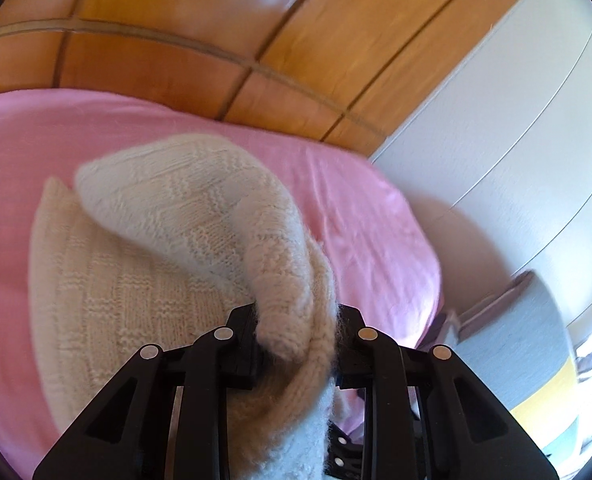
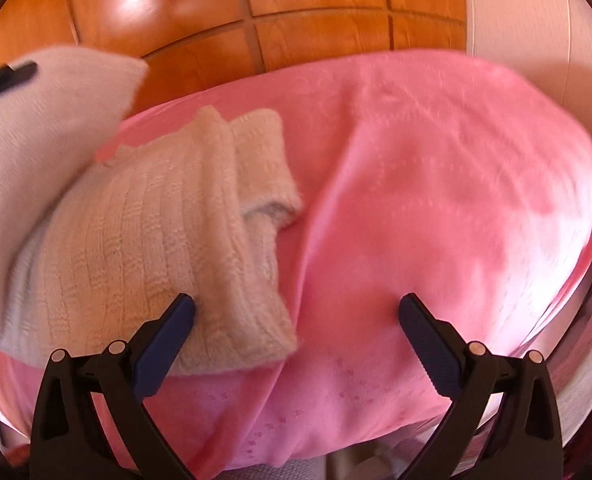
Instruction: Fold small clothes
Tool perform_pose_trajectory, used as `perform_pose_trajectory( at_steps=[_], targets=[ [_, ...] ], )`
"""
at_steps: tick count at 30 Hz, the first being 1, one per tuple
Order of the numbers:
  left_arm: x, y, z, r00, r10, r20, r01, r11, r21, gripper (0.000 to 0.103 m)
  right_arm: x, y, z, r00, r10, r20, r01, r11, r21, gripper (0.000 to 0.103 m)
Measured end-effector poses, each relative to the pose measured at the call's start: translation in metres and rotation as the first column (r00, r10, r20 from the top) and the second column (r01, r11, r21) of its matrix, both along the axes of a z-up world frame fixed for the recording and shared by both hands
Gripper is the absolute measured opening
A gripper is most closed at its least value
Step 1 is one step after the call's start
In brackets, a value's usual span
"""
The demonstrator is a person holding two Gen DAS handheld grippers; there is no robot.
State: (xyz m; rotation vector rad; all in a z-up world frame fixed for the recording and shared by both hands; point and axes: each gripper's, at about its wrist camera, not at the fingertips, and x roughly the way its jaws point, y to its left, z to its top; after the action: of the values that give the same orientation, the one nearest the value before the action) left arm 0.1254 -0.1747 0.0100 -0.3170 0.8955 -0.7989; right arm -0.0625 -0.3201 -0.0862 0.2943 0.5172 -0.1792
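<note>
Left wrist view: a cream knitted garment [image 1: 144,280] lies on a pink sheet [image 1: 356,208], and one part of it, a sleeve or corner flap, is lifted and curls over the rest. That raised part runs back into the left gripper [image 1: 300,344], whose fingers are clenched on a bunched roll of the knit.

In the right wrist view the same garment [image 2: 144,240] sits on the left side of the pink surface, with its near ribbed edge already doubled over on itself. The lifted flap hangs at the far left of that picture. The right gripper [image 2: 296,312] has its fingers spread wide and grasps nothing; its left finger [image 2: 172,328] lies over the knit's near edge, though I cannot tell whether it touches.

As I judge it, the fold is partway done: one edge is turned in, and a second flap is in the air, not yet laid down. Laying it flat and squaring the bundle appear to remain. No finished stack or other small clothes can be made out. Behind the bed stand a wooden panelled wall [image 1: 200,40] and a white cabinet [image 1: 516,120].
</note>
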Motion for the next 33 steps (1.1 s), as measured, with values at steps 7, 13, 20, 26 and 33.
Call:
perform_pose_trajectory(
  at_steps=[7,13,20,26,33],
  targets=[
    [-0.008,-0.051,-0.016,0.998,-0.061,0.019,0.059,0.994,0.09,0.024,-0.002,0.001,-0.005,1.0,0.014,0.009,-0.014,1.0,-0.003,0.101],
    [-0.02,-0.07,-0.02,0.991,-0.131,0.012,0.129,0.985,0.116,0.041,-0.004,0.001,-0.01,1.0,0.019,0.025,-0.019,1.0,0.003,0.101],
    [-0.044,-0.032,-0.001,0.99,-0.133,0.045,0.136,0.988,-0.075,0.079,-0.006,0.002,-0.012,0.999,0.02,0.038,-0.019,1.0,-0.006,0.101],
    [-0.046,0.046,0.011,0.973,0.169,0.154,-0.157,0.984,-0.088,0.086,-0.008,0.005,-0.015,0.998,0.008,0.056,-0.007,1.0,-0.019,0.101],
    [-0.036,0.121,-0.025,0.877,0.467,0.111,-0.47,0.883,-0.001,0.086,-0.008,0.01,-0.015,0.999,-0.01,0.052,0.012,1.0,-0.026,0.101]
  ],
)
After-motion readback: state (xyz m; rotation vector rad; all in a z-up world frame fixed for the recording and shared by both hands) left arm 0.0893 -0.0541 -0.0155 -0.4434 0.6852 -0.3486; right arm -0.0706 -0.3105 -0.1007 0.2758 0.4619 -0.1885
